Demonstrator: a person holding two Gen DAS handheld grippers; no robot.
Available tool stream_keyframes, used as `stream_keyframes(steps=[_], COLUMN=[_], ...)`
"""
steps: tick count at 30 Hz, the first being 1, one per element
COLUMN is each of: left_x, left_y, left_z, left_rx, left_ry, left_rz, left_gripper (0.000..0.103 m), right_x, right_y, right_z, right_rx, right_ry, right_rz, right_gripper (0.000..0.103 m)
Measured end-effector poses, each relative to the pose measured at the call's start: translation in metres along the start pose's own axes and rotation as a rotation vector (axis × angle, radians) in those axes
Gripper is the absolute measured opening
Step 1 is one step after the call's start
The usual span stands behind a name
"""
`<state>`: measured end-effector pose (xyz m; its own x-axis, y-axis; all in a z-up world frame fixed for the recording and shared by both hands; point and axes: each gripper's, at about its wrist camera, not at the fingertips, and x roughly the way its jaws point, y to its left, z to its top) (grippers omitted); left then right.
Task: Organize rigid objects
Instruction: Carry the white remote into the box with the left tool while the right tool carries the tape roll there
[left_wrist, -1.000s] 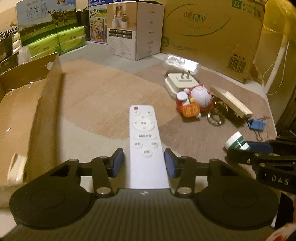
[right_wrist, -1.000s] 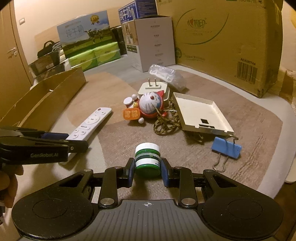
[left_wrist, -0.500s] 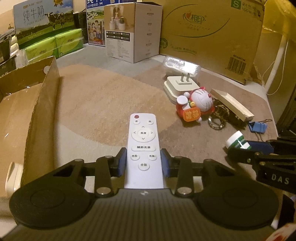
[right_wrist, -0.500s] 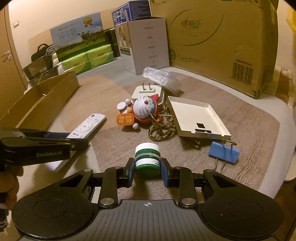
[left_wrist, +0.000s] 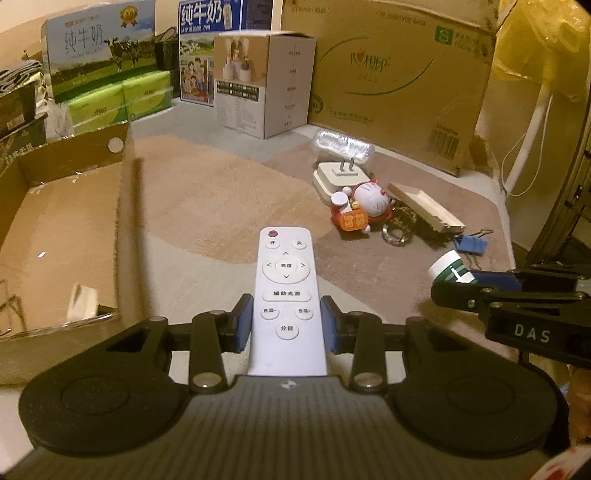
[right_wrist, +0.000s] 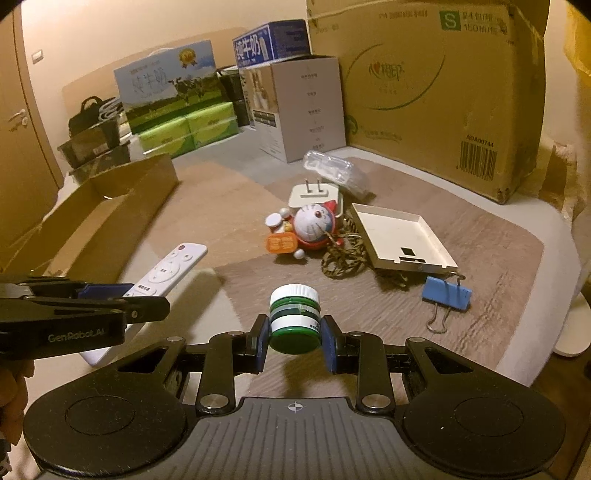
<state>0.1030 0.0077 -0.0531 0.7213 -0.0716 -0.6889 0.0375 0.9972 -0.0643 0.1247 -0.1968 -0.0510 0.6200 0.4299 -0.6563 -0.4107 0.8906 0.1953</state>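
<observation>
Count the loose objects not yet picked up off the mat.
6: clear case, plug adapter, cat toy, braided cord, white tray, blue binder clip. Small ones may hide beneath.

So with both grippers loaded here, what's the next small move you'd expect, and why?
Probably carrying the white remote leftward over the open cardboard box and releasing it there. The left gripper has just closed on the remote, and the right gripper is shut on the green jar, which looks lifted above its shadow. The box sits closest to the left gripper.
</observation>
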Motion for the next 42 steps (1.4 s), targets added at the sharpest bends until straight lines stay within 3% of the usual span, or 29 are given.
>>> stream_keyframes(steps=[19,42], left_x=[-0.083,-0.141], left_y=[0.027,0.106], left_z=[-0.010,-0.029], left_rx=[-0.040,-0.164], left_ry=[-0.082,-0.112], left_rz=[0.053,0.218], left_gripper=[0.035,0.035], right_x=[-0.041,-0.025], right_y=[0.057,0.159], right_z=[0.004,0.008], right_rx=[-0.060,-0.196], right_ry=[-0.030,-0.023], right_rz=[0.010,0.184], right_gripper=[0.030,0.030])
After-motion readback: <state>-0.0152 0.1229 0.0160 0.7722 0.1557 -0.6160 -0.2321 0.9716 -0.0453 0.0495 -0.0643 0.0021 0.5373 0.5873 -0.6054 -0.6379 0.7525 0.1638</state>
